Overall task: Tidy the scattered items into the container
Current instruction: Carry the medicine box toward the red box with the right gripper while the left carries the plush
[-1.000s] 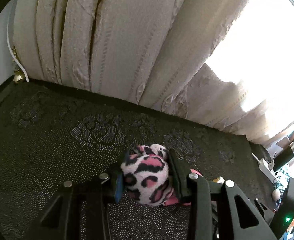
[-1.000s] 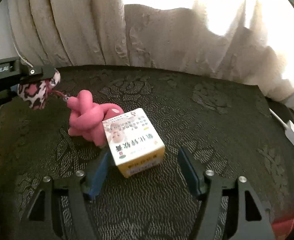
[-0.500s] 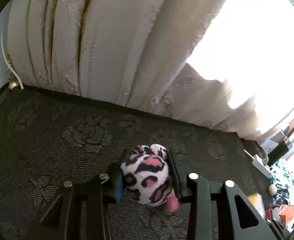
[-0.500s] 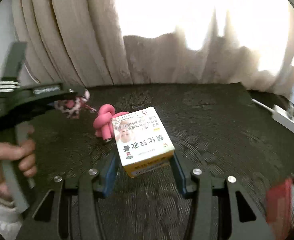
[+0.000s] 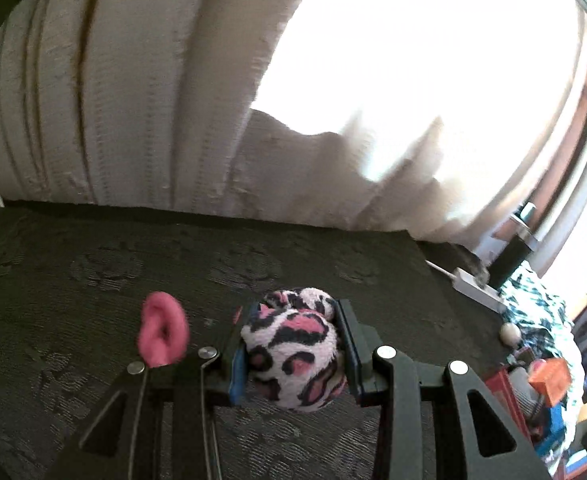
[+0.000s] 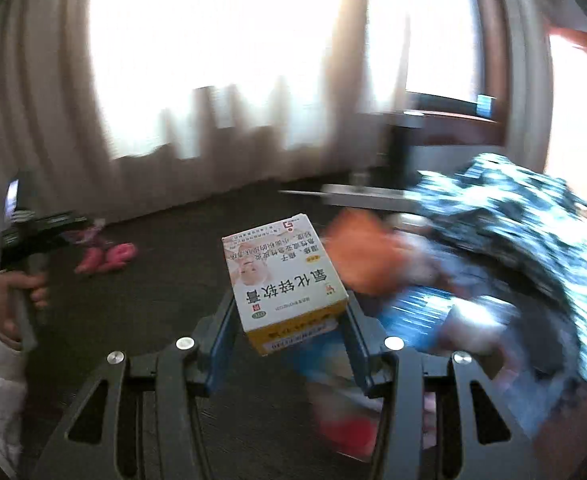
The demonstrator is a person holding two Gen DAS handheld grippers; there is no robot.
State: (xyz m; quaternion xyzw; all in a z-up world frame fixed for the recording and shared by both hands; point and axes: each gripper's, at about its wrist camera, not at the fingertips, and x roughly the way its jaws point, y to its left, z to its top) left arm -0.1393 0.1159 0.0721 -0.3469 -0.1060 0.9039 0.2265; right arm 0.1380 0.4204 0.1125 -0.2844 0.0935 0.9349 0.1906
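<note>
My left gripper (image 5: 293,344) is shut on a pink, black and white leopard-print plush item (image 5: 293,354), held above the dark patterned table (image 5: 93,280). A pink knotted toy (image 5: 162,334) lies on the table just left of it, and also shows in the right wrist view (image 6: 107,258). My right gripper (image 6: 289,320) is shut on a white and yellow medicine box (image 6: 283,280), held in the air. Beyond it to the right is a blurred heap of items: an orange thing (image 6: 361,256) and blue packaging (image 6: 417,312). No container outline is clear.
Cream curtains (image 5: 133,100) hang along the table's far edge. A white power strip (image 5: 473,284) lies at the right end. A blue patterned cloth (image 6: 525,224) covers the pile at right. The left gripper and hand (image 6: 25,276) show at the far left of the right wrist view.
My right gripper has lifted the medicine box and swung right toward the heap. My left gripper has turned right with the plush item, and the pink knotted toy has come into its view.
</note>
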